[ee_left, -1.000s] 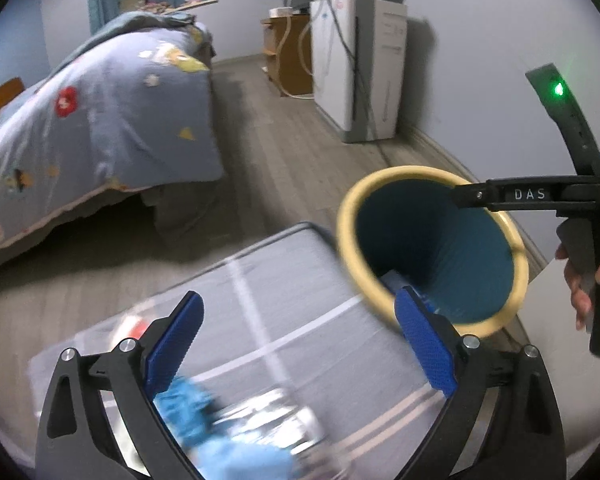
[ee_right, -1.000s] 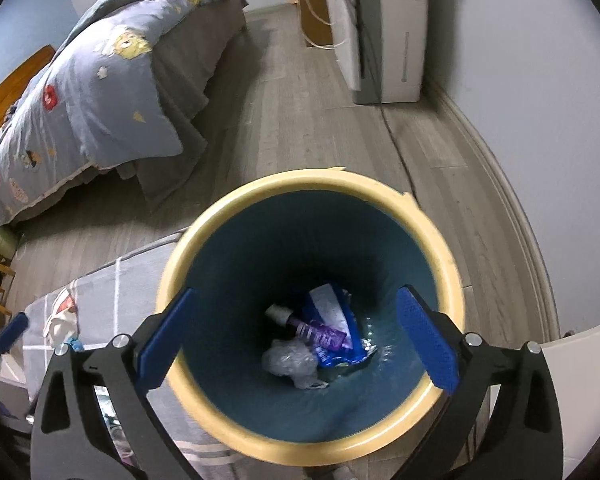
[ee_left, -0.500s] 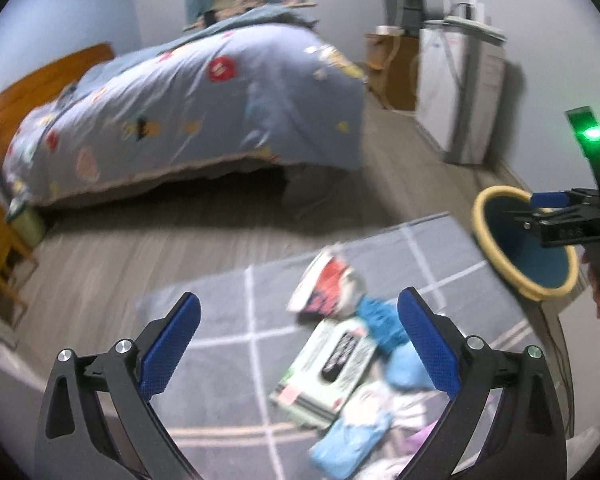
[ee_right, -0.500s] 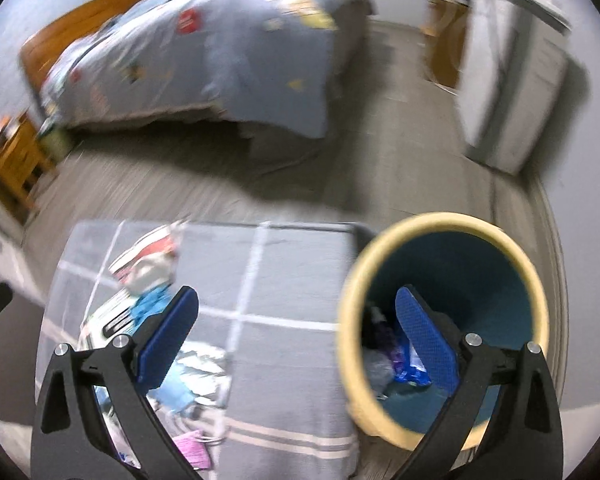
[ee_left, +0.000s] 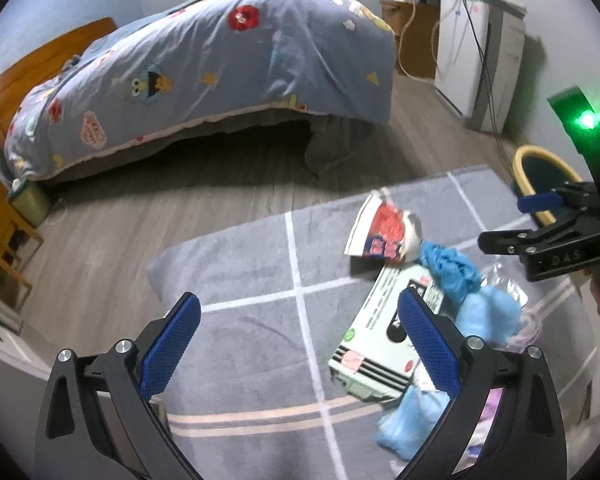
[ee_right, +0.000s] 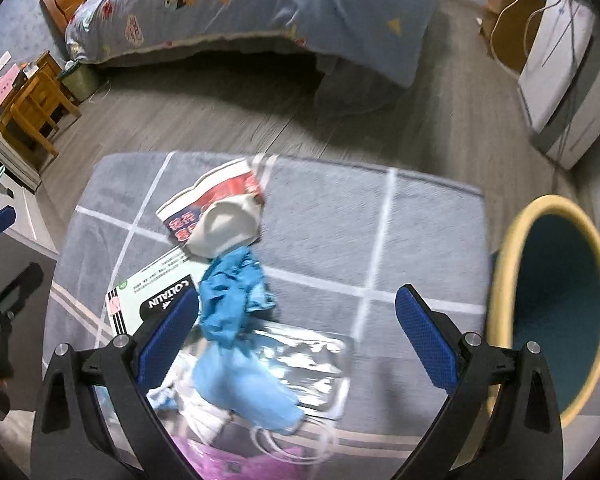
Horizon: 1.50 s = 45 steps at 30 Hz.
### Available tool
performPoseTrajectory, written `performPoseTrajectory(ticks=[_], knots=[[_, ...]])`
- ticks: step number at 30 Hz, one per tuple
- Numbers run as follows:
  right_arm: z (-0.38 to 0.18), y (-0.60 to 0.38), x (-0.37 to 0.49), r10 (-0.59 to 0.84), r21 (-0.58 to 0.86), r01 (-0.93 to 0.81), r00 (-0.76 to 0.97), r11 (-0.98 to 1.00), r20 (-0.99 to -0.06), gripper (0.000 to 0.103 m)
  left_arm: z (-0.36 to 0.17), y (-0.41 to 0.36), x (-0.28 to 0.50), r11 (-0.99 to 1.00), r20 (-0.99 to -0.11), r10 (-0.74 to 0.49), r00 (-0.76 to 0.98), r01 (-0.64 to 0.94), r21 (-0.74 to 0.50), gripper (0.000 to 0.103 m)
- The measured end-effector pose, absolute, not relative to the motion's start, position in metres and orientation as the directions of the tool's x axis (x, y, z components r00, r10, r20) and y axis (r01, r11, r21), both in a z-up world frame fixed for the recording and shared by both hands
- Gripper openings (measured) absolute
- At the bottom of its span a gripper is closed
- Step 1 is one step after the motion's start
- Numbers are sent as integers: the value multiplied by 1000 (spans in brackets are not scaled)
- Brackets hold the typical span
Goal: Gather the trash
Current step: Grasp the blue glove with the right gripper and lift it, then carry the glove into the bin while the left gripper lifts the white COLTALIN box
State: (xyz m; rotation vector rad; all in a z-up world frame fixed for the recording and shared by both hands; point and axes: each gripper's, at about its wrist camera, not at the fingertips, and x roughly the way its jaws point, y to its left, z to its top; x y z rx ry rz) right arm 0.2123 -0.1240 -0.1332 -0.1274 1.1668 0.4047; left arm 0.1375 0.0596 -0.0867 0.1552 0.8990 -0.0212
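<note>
Now, through the left wrist camera, the view has swung off the yellow-rimmed teal plastic bin, which filled the frame a second ago, and onto the grey rug with white grid lines. The bin now stands small off the rug's far right corner. The left gripper hangs above the rug's near edge with its blue-padded fingers spread wide and nothing between them. Litter lies clustered toward the rug's right side: a red-and-white crumpled paper packet, a pale green flat carton with black print and crumpled blue cloth-like pieces. The right gripper reaches in from the right, near the bin.

Through the right wrist camera, the lens looked straight down into the bin a second ago; it now looks at the rug, with the bin off the rug's right edge. The right gripper is likewise wide open and empty, poised over the blue pieces, which lie on a clear plastic bag beside the carton and packet.

I judge both hands have turned back for the next pick, with several pieces left.
</note>
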Motion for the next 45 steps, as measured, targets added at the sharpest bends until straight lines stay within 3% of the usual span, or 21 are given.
performPoseTrajectory(ticks=[8,10,12,13,24,45], knots=[[-163,-95,212,276,183,-383,206,906,-939,80,-95,66,138,988,-790,41,612,93,124,98],[-170,-93,212,275,192,-381,175,904,-945,70,-98,68,139,989,-794,40,607,89,118,98],[-176,-95,212,279,211,-376,135,902,-951,33,-102,68,140,990,-802,39,596,86,112,98],[-175,-96,212,285,220,-371,129,902,-950,30,-104,67,140,990,-805,39,592,87,112,98],[-134,-128,219,337,239,-369,229,898,-913,29,-136,24,152,972,-842,13,539,190,136,98],[-137,-156,229,343,262,-313,241,913,-908,29,-194,-15,180,959,-905,-49,424,272,76,94]])
